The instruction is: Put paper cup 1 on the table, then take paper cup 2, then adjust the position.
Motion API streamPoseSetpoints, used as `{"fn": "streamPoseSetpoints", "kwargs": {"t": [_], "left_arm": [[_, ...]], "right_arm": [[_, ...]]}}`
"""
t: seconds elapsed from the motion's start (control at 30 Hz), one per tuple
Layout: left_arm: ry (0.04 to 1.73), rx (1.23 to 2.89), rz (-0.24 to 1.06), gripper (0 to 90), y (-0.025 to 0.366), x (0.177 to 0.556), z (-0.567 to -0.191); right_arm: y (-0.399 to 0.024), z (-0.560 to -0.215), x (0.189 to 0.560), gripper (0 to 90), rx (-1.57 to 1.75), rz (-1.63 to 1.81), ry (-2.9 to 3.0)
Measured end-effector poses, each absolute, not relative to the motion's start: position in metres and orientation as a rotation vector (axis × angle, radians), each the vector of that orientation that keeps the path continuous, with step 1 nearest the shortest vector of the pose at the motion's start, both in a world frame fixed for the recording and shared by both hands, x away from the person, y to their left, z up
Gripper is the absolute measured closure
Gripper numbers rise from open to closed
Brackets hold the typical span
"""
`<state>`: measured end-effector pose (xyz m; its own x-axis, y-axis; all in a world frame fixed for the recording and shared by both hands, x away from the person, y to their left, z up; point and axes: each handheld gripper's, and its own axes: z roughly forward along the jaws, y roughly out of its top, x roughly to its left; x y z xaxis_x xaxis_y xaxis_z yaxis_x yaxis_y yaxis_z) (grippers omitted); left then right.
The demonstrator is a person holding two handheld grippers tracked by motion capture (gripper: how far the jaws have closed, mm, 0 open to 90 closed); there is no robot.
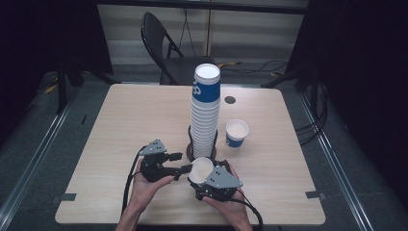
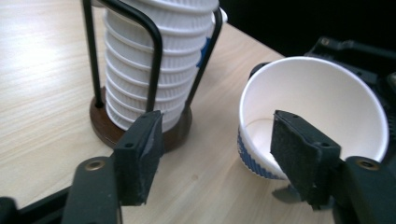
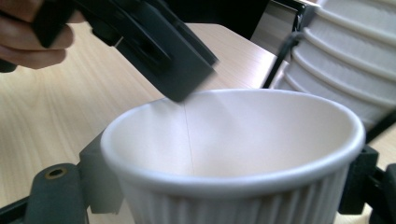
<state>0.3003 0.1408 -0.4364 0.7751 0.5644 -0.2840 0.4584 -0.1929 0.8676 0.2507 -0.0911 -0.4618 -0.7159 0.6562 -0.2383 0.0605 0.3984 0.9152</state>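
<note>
The paper cup (image 3: 233,154) sits clamped between the right gripper's (image 1: 215,185) jaws, low over the table's (image 1: 120,125) near edge. The left gripper (image 2: 224,158), jaws spread wide, has one pad hanging inside the cup's rim. Both hands meet just before the cup stack (image 1: 206,110).

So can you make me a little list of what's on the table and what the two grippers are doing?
table: light wood
cup stack: tall stack of paper cups in a black wire holder on a round brown base
lone cup: blue and white cup standing upright, right of the stack
held cup: white cup between the right gripper's jaws, gripped by its sides
left gripper: jaws open, one jaw at the held cup's rim
</note>
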Motion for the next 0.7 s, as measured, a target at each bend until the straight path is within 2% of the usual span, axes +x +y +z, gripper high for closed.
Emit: {"fn": "streamPoseSetpoints", "kwargs": {"t": [0.13, 0.47, 0.7], "left_arm": [[0.793, 1.809, 0.174, 29.6, 0.147, 0.298, -0.439], [0.797, 1.755, 0.283, 28.5, 0.162, 0.291, -0.452], [0.829, 1.732, 0.308, 25.2, 0.17, 0.286, -0.465]], "right_arm": [[-0.102, -0.464, 0.255, 17.9, 0.666, 1.325, 2.061], [-0.128, -0.465, 0.261, 18.0, 0.804, 1.367, 1.997], [-0.145, -0.462, 0.267, 18.0, 0.871, 1.38, 1.948]]}}
